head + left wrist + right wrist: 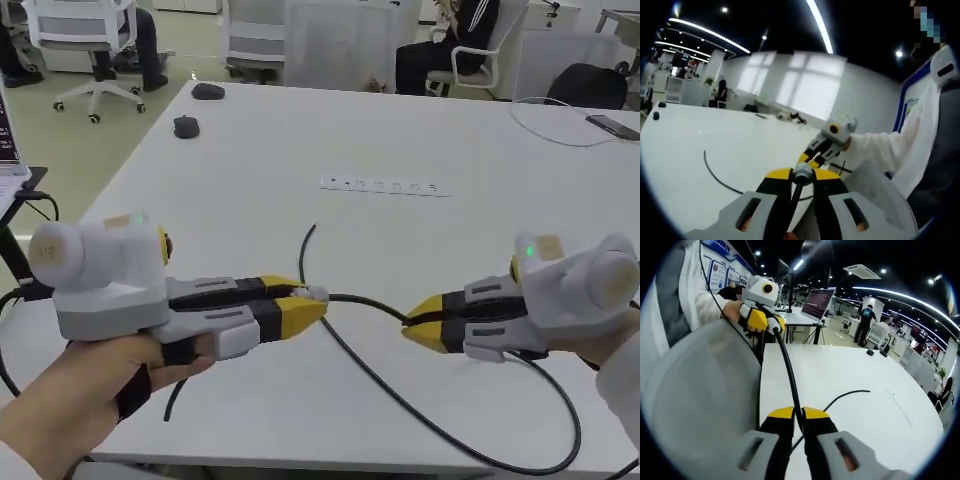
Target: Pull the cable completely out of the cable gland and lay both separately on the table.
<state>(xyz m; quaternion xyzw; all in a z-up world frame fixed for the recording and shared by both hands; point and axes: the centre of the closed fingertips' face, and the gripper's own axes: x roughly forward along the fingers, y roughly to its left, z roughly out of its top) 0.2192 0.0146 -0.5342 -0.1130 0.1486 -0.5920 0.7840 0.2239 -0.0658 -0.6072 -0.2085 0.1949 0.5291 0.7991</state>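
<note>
Left gripper [298, 303] — yellow-tipped jaws pressed onto the small pale grey plastic cable gland [316, 294], held clear above the large white table [300, 150]. In the left gripper view the gland sits right at the tips, with the thin black round cable [365, 303] running back between the jaws.

Right gripper [412, 328] — jaws nipped on the cable itself, a short span along from the gland. In the right gripper view the black line is caught between the yellow tips and runs straight to the other gripper.

The 2 grippers face each other, tips near but apart. The cable between them is slightly bowed, not taut.

Progress, as judged:
- Both grasps are set, 1 on each part; that much is done.
- The cable passes through the gland, so they are not yet separated.
- 0 of the 2 parts lie on the table.
- Left to do: draw the grippers apart until the cable end clears the gland, then set each part down separately.

Slack black loops lie on the table under the grippers and toward the near edge. 1 free end points toward the white power strip [380, 186]. How much cable must pass through the gland — cannot tell.
</note>
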